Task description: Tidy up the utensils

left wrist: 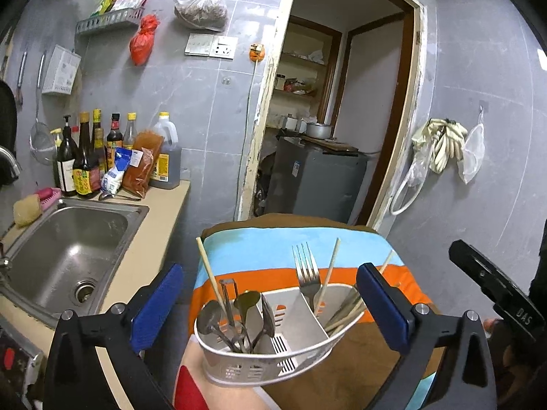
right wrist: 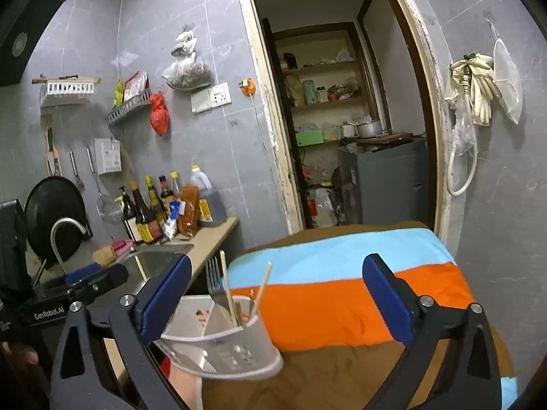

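Note:
A white slotted utensil caddy stands on a striped cloth over a table. Its left compartment holds several spoons, the middle holds a fork, the right holds chopsticks. One chopstick leans in the left compartment. My left gripper is open and empty, jaws either side of the caddy, above it. My right gripper is open and empty over the cloth, to the right of the caddy. The fork and chopsticks stick up there.
A steel sink sits in the counter at left, with sauce bottles behind it. A doorway opens behind the table onto a grey cabinet. Gloves hang on the right wall. The right gripper's body shows at right.

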The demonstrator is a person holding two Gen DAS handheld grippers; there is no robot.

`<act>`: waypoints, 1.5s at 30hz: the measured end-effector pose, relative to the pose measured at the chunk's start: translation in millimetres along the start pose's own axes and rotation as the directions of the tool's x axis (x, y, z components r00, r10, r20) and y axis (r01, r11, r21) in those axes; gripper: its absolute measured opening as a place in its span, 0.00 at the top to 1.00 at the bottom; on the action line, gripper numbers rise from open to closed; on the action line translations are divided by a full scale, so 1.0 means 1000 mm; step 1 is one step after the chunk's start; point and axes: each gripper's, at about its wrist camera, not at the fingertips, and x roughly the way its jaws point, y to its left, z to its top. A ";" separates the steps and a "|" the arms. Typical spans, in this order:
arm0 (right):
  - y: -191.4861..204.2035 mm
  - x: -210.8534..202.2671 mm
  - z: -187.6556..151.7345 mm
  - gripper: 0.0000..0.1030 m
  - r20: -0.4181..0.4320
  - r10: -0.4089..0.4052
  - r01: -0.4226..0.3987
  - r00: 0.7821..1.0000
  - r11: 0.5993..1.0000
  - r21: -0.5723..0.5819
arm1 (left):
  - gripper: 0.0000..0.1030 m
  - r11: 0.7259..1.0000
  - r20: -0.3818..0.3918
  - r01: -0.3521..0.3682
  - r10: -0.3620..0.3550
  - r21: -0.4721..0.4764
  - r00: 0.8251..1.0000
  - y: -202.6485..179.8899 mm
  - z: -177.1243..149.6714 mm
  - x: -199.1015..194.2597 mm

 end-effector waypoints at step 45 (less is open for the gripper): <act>-0.082 -0.203 -0.050 0.02 -0.130 -0.128 0.119 0.983 0.990 -0.073 | 0.01 0.984 -0.009 -0.176 0.176 0.021 0.984 -0.106 -0.101 -0.169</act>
